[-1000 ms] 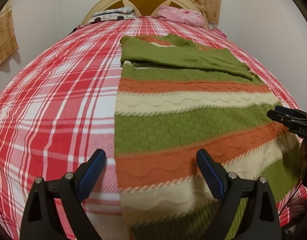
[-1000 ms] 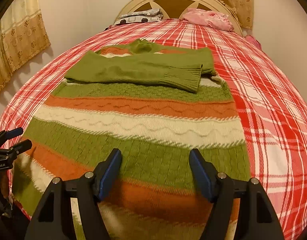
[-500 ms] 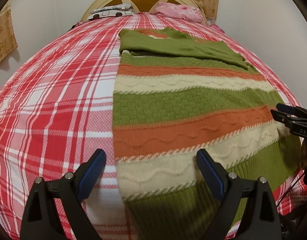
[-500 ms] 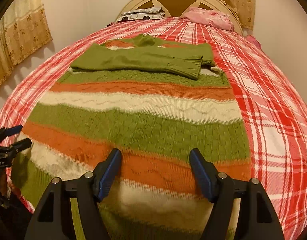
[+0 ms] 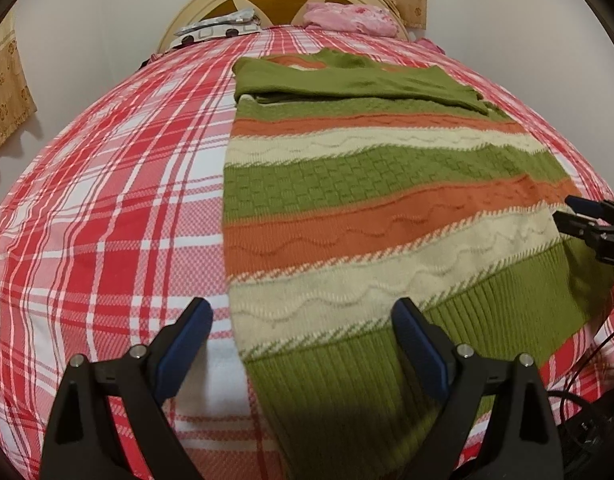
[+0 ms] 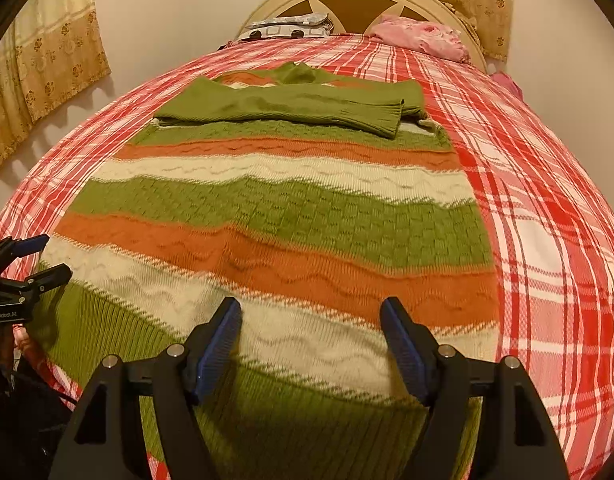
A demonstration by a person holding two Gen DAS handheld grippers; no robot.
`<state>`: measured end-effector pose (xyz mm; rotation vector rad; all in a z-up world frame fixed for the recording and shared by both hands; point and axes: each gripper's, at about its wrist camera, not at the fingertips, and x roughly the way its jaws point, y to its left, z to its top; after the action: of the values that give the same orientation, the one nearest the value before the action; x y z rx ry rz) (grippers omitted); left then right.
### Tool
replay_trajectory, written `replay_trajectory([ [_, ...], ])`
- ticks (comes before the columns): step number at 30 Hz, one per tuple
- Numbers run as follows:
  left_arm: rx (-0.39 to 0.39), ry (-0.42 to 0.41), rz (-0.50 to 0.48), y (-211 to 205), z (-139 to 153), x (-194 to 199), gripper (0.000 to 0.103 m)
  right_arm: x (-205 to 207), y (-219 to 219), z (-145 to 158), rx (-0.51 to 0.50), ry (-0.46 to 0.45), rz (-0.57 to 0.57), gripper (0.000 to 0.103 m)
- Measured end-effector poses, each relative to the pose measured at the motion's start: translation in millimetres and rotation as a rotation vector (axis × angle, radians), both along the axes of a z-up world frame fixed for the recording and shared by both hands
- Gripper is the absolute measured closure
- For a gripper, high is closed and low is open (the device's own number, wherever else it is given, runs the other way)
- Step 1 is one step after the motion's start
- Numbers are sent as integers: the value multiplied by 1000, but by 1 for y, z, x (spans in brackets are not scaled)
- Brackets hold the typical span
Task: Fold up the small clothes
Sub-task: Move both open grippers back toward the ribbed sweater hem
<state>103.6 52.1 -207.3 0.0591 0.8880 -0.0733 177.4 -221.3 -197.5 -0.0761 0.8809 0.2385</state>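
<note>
Both tongs (image 5: pixel 301 344) (image 6: pixel 311 340) gape empty over the sweater (image 5: pixel 367 208); only the right view shows its cuff (image 6: pixel 391 118).

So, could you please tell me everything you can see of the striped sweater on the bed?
The striped sweater is a chunky knit in green, orange and cream bands, with a ribbed green hem nearest the cameras. It lies flat on the red plaid bedspread, collar toward the headboard, both green sleeves folded across the chest. Both open grippers hover over the hem end; neither holds it.
</note>
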Motion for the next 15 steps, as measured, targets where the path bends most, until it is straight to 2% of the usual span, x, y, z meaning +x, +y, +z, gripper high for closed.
replay_trajectory([
  [10,3,19,3,7,-2,-14,8,-14,-8,-1,31,-23,-11,30],
  [15,5,33,4,8,-5,-19,8,-19,-7,-2,14,-44,-10,30],
])
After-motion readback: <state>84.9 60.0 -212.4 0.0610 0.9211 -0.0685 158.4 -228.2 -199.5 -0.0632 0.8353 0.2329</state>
